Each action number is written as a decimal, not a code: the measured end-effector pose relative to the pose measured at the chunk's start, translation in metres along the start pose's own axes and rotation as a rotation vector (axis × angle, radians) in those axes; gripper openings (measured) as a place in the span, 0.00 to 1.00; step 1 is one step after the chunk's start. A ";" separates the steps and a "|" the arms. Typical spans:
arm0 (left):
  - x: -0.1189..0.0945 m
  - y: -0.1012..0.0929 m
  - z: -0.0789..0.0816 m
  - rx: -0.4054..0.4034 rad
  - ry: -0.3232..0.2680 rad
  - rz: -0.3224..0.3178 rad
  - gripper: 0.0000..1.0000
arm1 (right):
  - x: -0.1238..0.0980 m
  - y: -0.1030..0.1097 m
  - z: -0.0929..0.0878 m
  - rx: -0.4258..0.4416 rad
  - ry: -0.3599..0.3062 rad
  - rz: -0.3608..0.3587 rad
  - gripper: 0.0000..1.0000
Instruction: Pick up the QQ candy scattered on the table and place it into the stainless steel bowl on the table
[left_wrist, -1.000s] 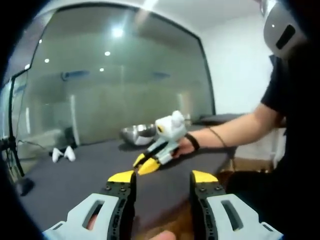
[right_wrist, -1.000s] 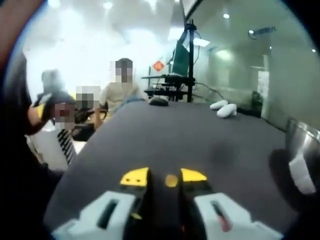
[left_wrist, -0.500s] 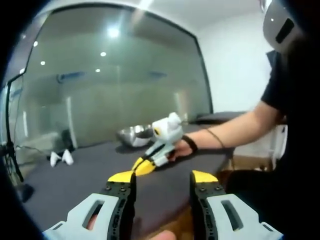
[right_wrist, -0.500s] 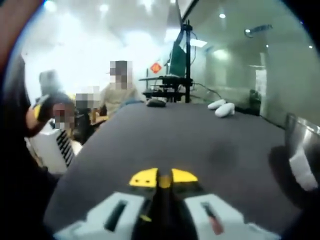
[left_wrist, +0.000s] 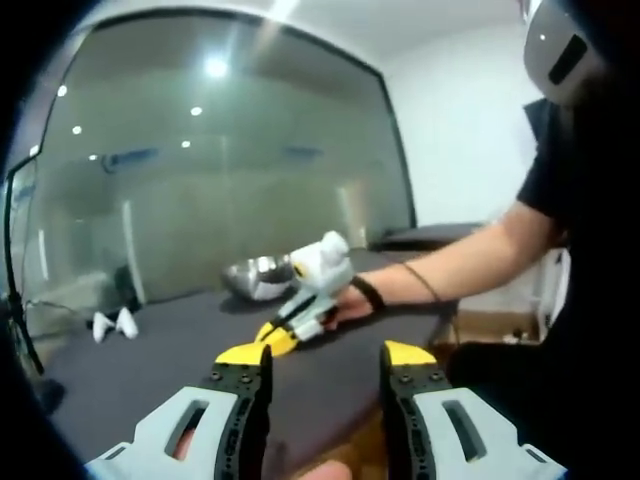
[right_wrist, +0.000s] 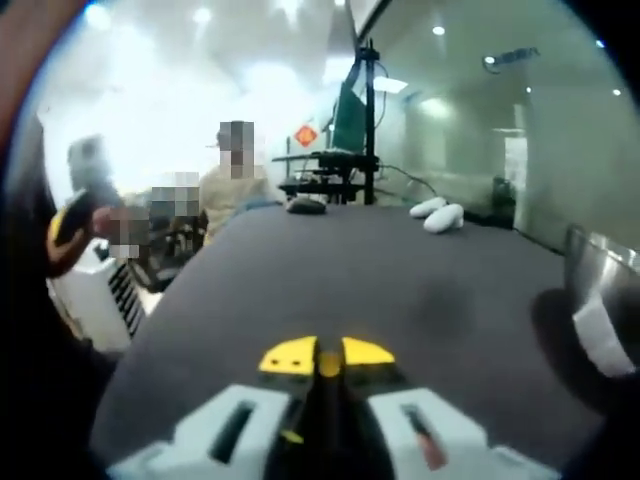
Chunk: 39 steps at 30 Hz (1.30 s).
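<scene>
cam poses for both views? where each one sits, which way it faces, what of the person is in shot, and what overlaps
Left gripper view: rides the left tongs, jaws apart; looks across the dark table at a glass wall; shows the right tongs, the person's forearm, the bowl.
Right gripper view: rides the right tongs, closed on a small yellow candy; faces along the table toward seated people and a monitor stand; bowl at right edge.
Shared: table, bowl, two white objects, right tongs.
</scene>
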<state>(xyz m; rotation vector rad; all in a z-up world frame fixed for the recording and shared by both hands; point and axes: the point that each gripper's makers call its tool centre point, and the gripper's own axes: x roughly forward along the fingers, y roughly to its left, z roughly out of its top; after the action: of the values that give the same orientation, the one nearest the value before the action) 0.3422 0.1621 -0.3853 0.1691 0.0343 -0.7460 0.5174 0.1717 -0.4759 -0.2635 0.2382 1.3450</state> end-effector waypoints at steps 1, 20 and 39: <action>0.001 -0.001 0.001 0.002 -0.001 -0.003 0.44 | -0.002 0.000 0.001 -0.001 -0.001 -0.002 0.09; 0.049 -0.028 0.013 0.041 -0.024 -0.119 0.44 | -0.120 -0.045 -0.002 0.037 -0.077 -0.212 0.09; 0.075 -0.041 0.014 0.032 -0.036 -0.193 0.45 | -0.148 -0.074 0.009 0.064 -0.113 -0.274 0.09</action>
<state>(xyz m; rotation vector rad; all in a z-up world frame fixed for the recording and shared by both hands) 0.3688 0.0797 -0.3838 0.1843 0.0039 -0.9420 0.5594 0.0222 -0.4162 -0.1592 0.1445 1.0750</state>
